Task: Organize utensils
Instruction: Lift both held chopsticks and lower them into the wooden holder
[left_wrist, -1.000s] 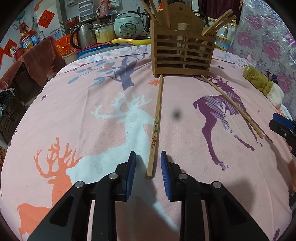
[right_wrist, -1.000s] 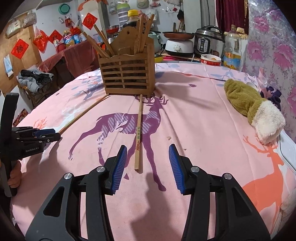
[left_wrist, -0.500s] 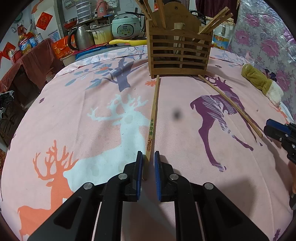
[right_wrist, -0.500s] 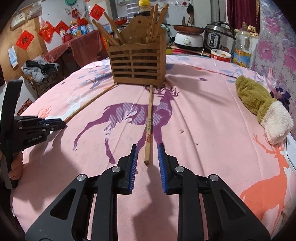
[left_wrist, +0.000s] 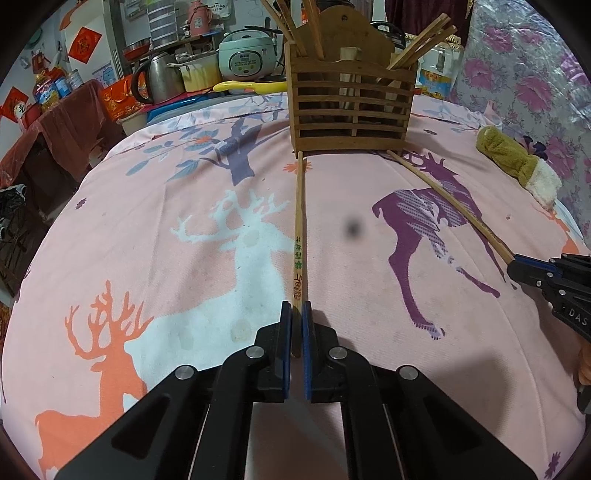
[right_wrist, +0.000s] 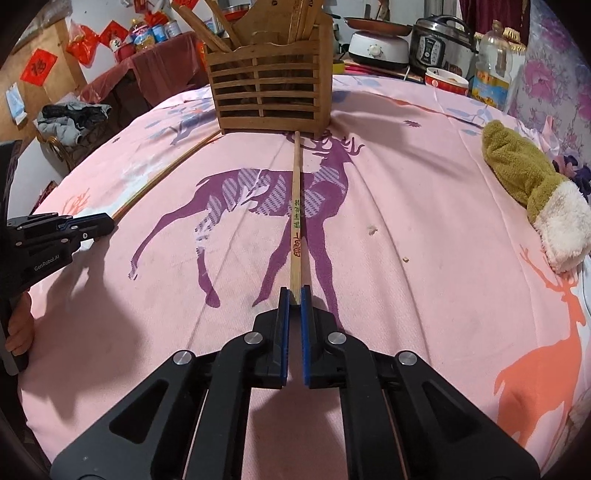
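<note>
My left gripper (left_wrist: 296, 314) and right gripper (right_wrist: 294, 300) have each just clamped a chopstick (left_wrist: 298, 236), (right_wrist: 295, 221) at lower centre; both chopsticks lie on the deer-print cloth (left_wrist: 155, 229), tips touching the wooden holder (left_wrist: 351, 99), ready for lifting.

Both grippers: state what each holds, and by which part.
Left gripper clamps one chopstick at its near, thick end; right gripper likewise clamps another chopstick.

Matt pink printed cloth (left_wrist: 184, 221) covers the tabletop, the slatted holder (left_wrist: 351, 107) and chopstick (left_wrist: 298, 236) are bare wood, the mitten (right_wrist: 532, 184) fuzzy.
</note>
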